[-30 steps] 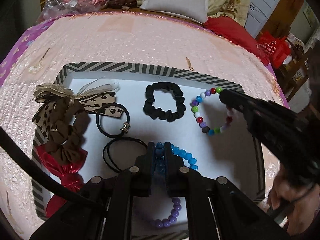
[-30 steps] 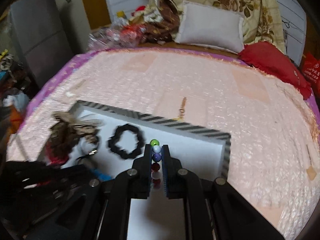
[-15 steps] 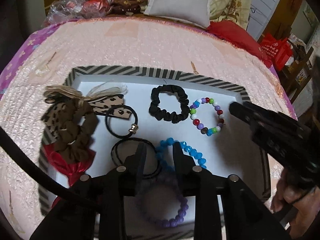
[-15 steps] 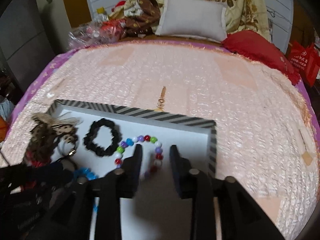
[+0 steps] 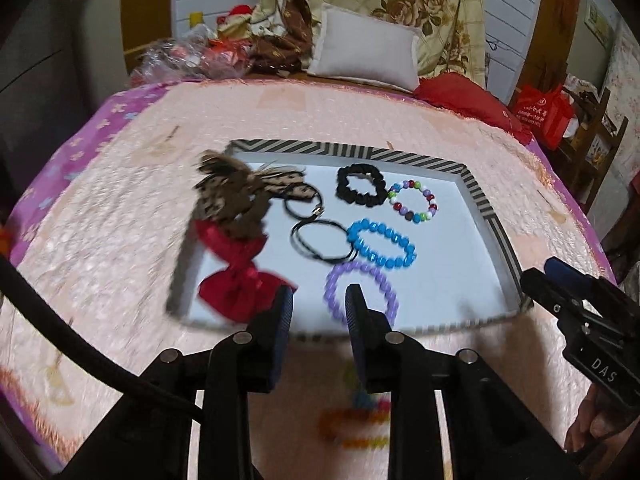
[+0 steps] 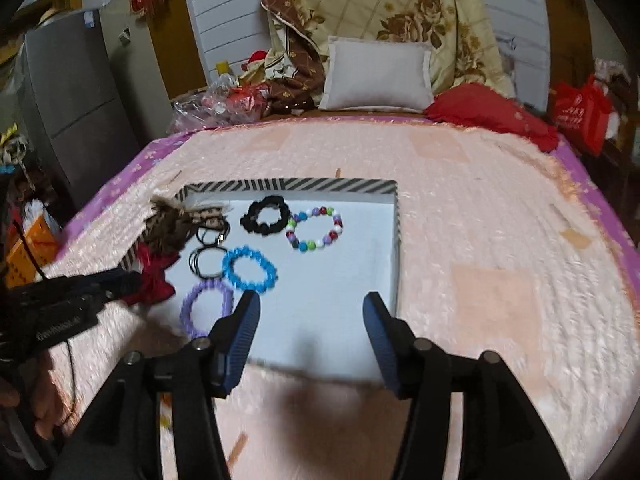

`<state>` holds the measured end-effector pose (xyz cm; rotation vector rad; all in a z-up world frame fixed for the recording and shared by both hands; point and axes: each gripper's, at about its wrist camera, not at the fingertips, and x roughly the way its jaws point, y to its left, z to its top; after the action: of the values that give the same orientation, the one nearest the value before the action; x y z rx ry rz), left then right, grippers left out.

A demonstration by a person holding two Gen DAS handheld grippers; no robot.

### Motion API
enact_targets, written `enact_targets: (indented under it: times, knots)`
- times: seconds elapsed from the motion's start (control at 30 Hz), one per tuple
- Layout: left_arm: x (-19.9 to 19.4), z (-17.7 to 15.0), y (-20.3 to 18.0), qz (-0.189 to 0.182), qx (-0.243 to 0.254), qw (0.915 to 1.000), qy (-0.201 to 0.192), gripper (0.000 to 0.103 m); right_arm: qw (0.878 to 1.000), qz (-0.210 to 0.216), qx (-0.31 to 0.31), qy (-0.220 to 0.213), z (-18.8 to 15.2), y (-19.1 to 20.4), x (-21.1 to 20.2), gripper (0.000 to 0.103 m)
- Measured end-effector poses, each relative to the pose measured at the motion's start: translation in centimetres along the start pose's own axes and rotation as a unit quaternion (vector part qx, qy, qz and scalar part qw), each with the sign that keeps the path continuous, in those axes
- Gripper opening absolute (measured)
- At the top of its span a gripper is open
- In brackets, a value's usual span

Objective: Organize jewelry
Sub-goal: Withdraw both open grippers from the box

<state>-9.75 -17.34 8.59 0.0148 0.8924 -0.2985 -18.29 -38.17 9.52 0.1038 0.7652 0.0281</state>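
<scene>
A white tray with a striped rim lies on the pink bed cover. In it rest a blue bead bracelet, a purple one, a multicoloured one, a black scrunchie, two black hair ties, a red bow and a brown leopard scrunchie. My left gripper hangs open over the tray's near edge, holding nothing. My right gripper is back from the tray's near right corner, its jaws opening wide with nothing between them.
A blurred string of coloured beads lies on the cover below my left gripper. A white pillow, a red cushion and plastic bags sit at the bed's far end. A grey cabinet stands left.
The left gripper let go of the blue bracelet and the right let go of the multicoloured one. Both opened and drew back towards the tray's near edge.
</scene>
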Motion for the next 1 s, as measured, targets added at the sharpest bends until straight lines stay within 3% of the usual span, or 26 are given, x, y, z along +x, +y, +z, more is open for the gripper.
enact_targets:
  times: [0.4, 0.57, 0.7, 1.0]
  knots:
    - [-5.1, -4.6, 0.9, 0.040, -0.016, 0.9982, -0.042, 0.020, 1.000, 0.025, 0.001, -0.010, -4.7, 4.5, -3.8, 0.061]
    - [-5.7, -5.8, 1.0, 0.061, -0.014, 0.9970, -0.046, 0.020, 1.000, 0.026, -0.003, -0.005, -5.6, 5.3, -4.4, 0.061]
    - [-5.8, -6.4, 1.2, 0.050, -0.021, 0.9975, -0.044, 0.020, 1.000, 0.024, -0.010, -0.003, -5.9, 5.7, -4.9, 0.061]
    - [-6.2, -7.1, 0.7, 0.069, -0.007, 0.9962, -0.052, 0.020, 1.000, 0.017, -0.010, -0.002, -6.5, 5.7, -5.3, 0.064]
